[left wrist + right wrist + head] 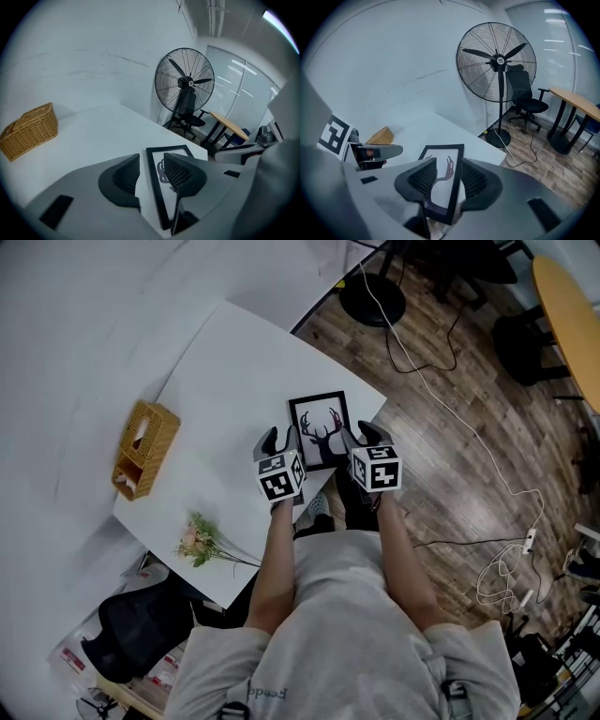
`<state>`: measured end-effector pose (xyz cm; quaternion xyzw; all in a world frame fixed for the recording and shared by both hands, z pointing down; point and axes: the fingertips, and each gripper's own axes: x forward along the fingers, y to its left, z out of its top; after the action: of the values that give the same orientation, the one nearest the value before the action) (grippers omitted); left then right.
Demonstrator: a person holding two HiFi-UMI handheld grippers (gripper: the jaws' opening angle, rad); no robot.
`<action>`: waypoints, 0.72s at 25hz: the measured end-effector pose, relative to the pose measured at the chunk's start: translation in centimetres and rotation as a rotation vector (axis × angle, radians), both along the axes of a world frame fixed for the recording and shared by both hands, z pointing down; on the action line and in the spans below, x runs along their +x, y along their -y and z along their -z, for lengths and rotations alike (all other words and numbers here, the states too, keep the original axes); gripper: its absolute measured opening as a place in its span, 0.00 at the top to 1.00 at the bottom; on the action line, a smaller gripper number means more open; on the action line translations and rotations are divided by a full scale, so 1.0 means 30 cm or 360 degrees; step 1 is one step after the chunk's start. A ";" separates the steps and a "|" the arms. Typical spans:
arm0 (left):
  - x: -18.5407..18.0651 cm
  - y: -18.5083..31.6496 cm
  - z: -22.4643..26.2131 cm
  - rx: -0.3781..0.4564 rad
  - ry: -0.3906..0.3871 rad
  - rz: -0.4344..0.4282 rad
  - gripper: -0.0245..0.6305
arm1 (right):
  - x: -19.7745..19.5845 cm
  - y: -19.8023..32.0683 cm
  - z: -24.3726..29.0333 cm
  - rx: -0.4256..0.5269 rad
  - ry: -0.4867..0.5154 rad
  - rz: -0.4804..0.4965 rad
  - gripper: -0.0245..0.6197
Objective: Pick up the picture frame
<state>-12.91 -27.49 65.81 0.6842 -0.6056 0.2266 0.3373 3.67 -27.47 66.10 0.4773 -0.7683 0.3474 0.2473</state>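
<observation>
A black picture frame (319, 423) with a deer-antler print lies flat on the white table (225, 381), near its right corner. My left gripper (279, 440) stands open over the frame's left side. In the left gripper view the frame's left bar (156, 187) runs between the two spread jaws of the gripper (150, 169), with a gap on both sides. My right gripper (361, 434) is open at the frame's right side. In the right gripper view the frame's right bar (454, 183) lies between the jaws of the gripper (449, 176). Neither gripper presses on the frame.
A wicker basket (145, 448) stands at the table's left edge and a small bunch of flowers (199, 542) lies near the front edge. A standing fan (499, 61), an office chair (525, 101) and a round wooden table (572, 315) stand beyond. A white cable (441, 381) trails over the wood floor.
</observation>
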 end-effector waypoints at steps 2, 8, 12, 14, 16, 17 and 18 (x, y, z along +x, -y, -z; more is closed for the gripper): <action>0.018 0.004 -0.012 -0.0012 0.0011 -0.0018 0.69 | 0.008 0.003 -0.015 -0.0023 -0.0005 0.0000 0.70; 0.056 -0.015 -0.082 -0.0100 0.0013 -0.0062 0.71 | 0.012 0.010 -0.064 -0.0077 -0.0018 0.0001 0.70; 0.067 -0.036 -0.121 -0.0150 -0.0011 -0.0069 0.71 | 0.003 -0.006 -0.108 -0.0129 -0.0051 0.0036 0.71; 0.066 -0.041 -0.139 -0.0174 -0.0020 -0.0065 0.71 | -0.004 -0.012 -0.126 -0.0149 -0.0058 0.0048 0.71; 0.068 -0.045 -0.155 -0.0197 -0.0036 -0.0062 0.71 | -0.008 -0.012 -0.141 -0.0164 -0.0064 0.0057 0.71; 0.070 -0.047 -0.163 -0.0209 -0.0046 -0.0059 0.71 | -0.008 -0.011 -0.148 -0.0171 -0.0066 0.0060 0.71; 0.072 -0.049 -0.172 -0.0221 -0.0054 -0.0053 0.71 | -0.007 -0.010 -0.155 -0.0178 -0.0069 0.0061 0.71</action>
<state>-10.76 -26.01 70.95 0.6730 -0.5710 0.2619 0.3904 3.47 -27.17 70.75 0.4553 -0.7512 0.3747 0.2967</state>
